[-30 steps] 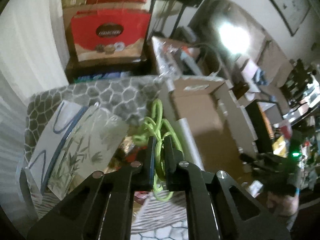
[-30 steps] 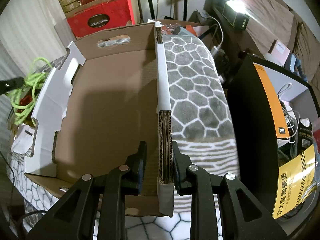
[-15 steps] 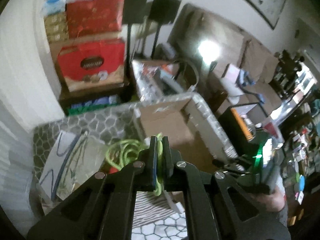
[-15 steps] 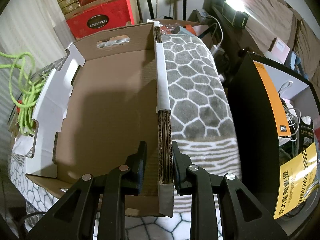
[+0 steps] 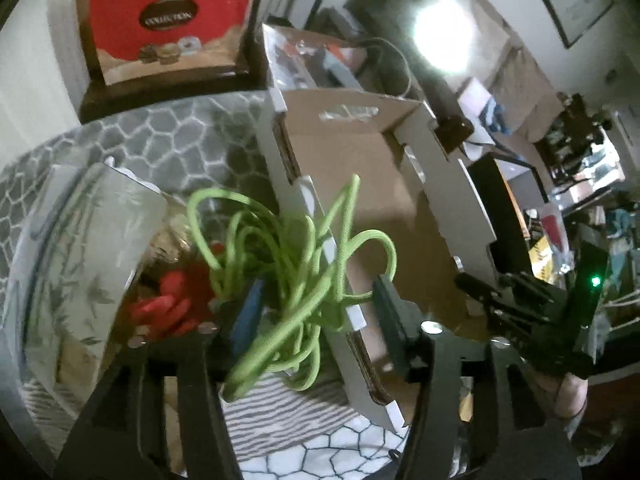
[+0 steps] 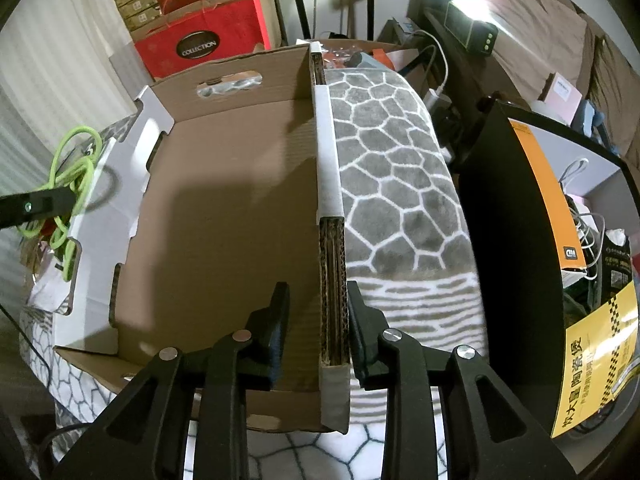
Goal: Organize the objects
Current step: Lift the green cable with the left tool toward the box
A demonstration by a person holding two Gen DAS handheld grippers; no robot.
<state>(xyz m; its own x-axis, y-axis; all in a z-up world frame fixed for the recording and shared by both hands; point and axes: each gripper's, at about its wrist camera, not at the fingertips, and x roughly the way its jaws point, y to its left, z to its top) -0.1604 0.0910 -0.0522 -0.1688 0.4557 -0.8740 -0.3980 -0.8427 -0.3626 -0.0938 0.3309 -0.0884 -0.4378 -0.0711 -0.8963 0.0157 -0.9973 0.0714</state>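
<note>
Green cord dropping, box wall loosening

Left wrist: left gripper (image 5: 316, 312) jaws opening, spread; green cord (image 5: 296, 256) loose between them, at the cardboard box (image 5: 380, 184) wall's 9 o'clock side.
Right wrist: right gripper (image 6: 316, 320) straddles the box's right wall, jaws opening, left pad apart; cord at 9 o'clock.

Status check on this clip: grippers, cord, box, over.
Left gripper opening, green cord loose between its fingers. Right gripper opening, astride the box wall. Cord over the box's near wall, not yet inside.
</note>
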